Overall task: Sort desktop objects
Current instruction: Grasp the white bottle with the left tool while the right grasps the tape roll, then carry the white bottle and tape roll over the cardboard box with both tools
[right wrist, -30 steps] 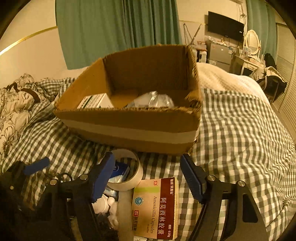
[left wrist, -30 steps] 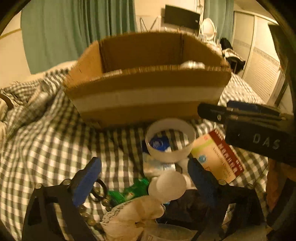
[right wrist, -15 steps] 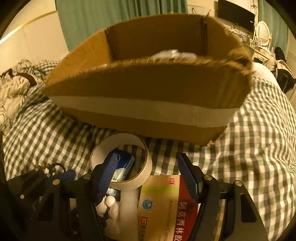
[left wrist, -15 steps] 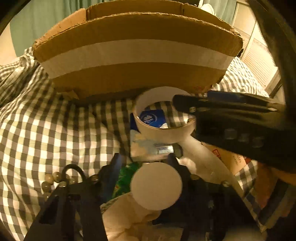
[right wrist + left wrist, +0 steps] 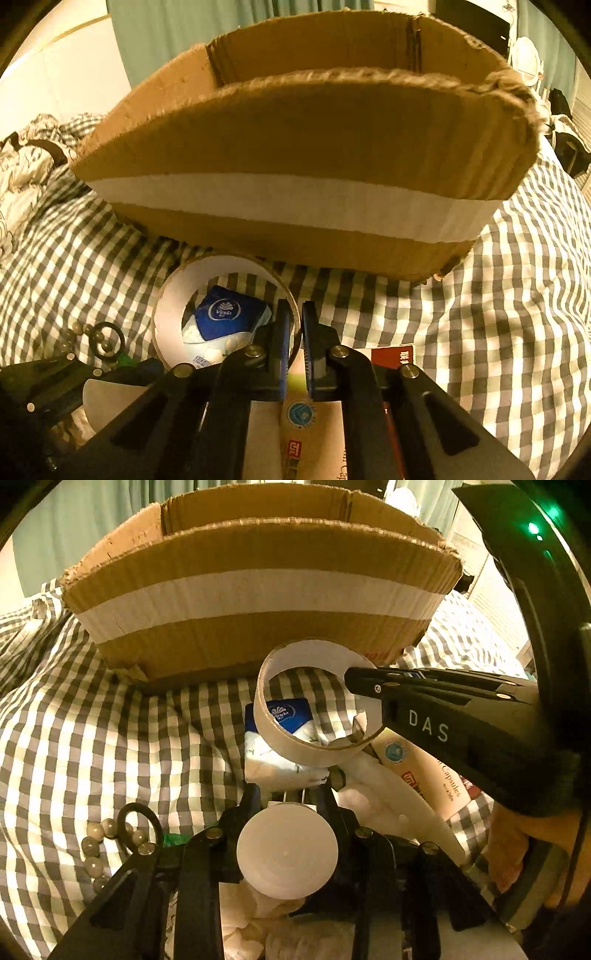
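A cardboard box (image 5: pixel 258 602) with a white tape band stands on the checked bedspread; it fills the upper right wrist view (image 5: pixel 306 147) too. A tape roll (image 5: pixel 295 746) lies in front of it. My right gripper (image 5: pixel 293 325) is shut on the tape roll's (image 5: pixel 170 325) right wall; it shows from the side in the left wrist view (image 5: pixel 364 686). My left gripper (image 5: pixel 290 794) is shut on a white round-capped bottle (image 5: pixel 287 853). A blue Vinda tissue pack (image 5: pixel 225 317) lies under the roll. A medicine box (image 5: pixel 424 771) lies at the right.
A bead string with a dark ring (image 5: pixel 122 834) lies left of my left gripper. Crumpled white tissue (image 5: pixel 258 915) sits below the bottle. A white curved piece (image 5: pixel 402 812) lies beside the medicine box. Checked bedspread (image 5: pixel 517 295) spreads to the right.
Both grippers went from open to shut: the left closed on the white bottle, the right closed on the tape roll's wall. Both moved closer to the box and lower.
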A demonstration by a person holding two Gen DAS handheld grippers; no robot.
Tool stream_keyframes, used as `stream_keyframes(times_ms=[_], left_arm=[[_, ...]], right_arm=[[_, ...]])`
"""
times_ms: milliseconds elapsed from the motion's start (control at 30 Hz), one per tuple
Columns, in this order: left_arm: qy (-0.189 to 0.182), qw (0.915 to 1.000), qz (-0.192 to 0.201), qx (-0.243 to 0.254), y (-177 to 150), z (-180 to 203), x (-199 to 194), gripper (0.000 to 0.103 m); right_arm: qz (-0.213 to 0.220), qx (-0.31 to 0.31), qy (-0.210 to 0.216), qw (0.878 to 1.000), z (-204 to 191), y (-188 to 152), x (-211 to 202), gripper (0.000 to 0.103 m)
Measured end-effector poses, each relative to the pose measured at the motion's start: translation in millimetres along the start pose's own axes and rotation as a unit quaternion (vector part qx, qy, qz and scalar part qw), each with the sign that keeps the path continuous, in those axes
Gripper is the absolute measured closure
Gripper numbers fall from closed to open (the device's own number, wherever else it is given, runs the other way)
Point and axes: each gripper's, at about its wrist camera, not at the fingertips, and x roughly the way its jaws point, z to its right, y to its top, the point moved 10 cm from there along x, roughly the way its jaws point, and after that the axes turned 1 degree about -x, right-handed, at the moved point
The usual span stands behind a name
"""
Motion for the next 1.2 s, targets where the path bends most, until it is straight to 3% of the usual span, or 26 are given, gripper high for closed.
stream_keyframes(times_ms=[633,733,1200], left_arm=[[0.025,0.9946,0.099,-0.016,42.9,-32.3,-82.1,0.071],[0.032,0.9927,0.115,-0.018,53.0,-22.6,-89.2,0.071],[0.055,0.9693,0.237,-0.038,91.9,-34.7,-179.3,0.071]], right_arm=[[0.11,0.001,0.001,0.994,2.3,31.6,-87.9,0.097],[0.132,0.002,0.001,0.991,-4.5,40.5,-101.3,0.097],[0.24,-0.018,0.004,0.971,-36.3,66.8,-187.6,0.097]])
